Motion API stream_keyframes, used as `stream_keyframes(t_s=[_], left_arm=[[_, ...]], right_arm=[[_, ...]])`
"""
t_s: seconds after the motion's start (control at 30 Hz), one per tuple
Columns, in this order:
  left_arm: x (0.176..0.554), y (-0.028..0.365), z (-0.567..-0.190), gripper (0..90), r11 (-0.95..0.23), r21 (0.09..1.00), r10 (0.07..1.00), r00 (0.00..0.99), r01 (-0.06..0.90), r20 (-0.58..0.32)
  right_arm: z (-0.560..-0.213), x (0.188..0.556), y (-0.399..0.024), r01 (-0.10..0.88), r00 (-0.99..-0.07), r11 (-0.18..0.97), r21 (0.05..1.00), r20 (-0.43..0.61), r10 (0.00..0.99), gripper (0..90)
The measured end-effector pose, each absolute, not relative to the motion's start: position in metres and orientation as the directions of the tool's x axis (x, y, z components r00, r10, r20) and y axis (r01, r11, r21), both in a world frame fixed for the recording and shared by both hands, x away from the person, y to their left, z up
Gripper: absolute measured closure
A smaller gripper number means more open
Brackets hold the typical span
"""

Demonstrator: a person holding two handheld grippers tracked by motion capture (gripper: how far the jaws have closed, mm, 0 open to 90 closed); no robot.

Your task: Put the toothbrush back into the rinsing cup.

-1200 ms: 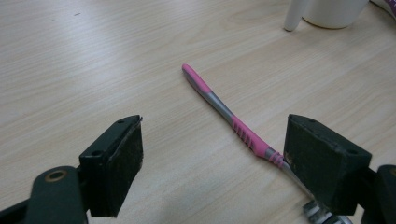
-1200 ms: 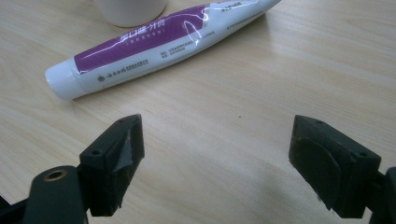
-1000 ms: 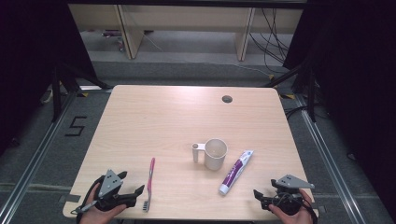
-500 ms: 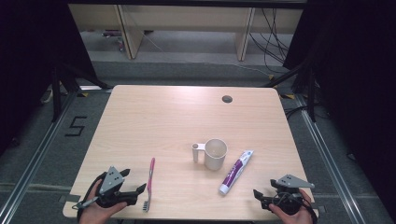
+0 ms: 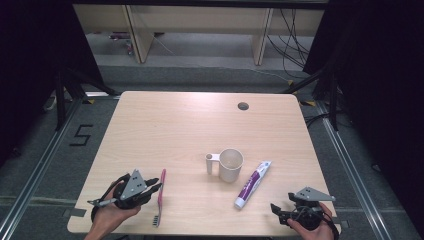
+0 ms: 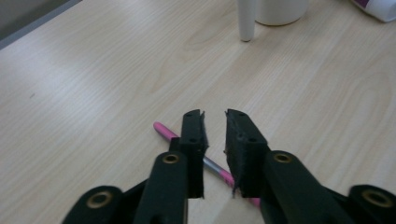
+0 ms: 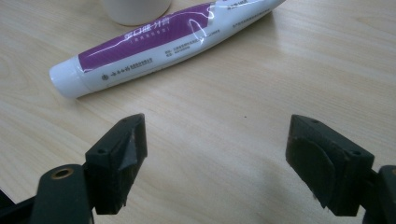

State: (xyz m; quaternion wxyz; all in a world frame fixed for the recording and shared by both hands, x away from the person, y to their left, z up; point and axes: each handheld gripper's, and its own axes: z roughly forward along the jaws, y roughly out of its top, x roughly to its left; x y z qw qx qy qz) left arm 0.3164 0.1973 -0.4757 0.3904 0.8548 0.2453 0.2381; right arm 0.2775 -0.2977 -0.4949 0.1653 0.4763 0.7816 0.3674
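Lower left of the high view: left gripper point(image 5: 156, 188), jaws just closing, nearly shut, gripping nothing, above the pink plastic toothbrush point(image 5: 160, 196); a second earlier it sat farther left.

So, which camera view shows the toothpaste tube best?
The right gripper view: the toothpaste tube lies close, white cap and purple label sharp. The high view shows the whole tube small, beside the cup. The left gripper view catches just one end at its top edge.

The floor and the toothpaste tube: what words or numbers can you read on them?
"5": black figure on the grey floor left of the table.
Toothpaste tube: white print in several lines on its purple band and dark small print on the white part, all too small and blurred to read.
Cup and toothbrush: no writing visible.
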Motion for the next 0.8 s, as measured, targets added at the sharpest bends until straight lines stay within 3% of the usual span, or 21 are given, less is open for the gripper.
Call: stream_keyframes(t_s=[0.13, 0.2, 0.8], left_arm=[[0.329, 0.192, -0.478, 87.0, -0.602, 0.763, 0.591, 0.774, 0.235, 0.227], [0.336, 0.188, -0.48, 89.0, -0.621, 0.748, 0.581, 0.779, 0.235, 0.237], [0.375, 0.169, -0.497, 89.2, -0.684, 0.665, 0.551, 0.81, 0.3, 0.202]], right_arm=[[-0.495, 0.277, -0.296, 0.644, -0.487, 0.256, 0.721, 0.129, 0.864, 21.8], [-0.495, 0.278, -0.298, 0.623, -0.509, 0.291, 0.726, 0.094, 0.856, 22.1], [-0.495, 0.277, -0.295, 0.647, -0.497, 0.268, 0.714, 0.128, 0.858, 22.9]])
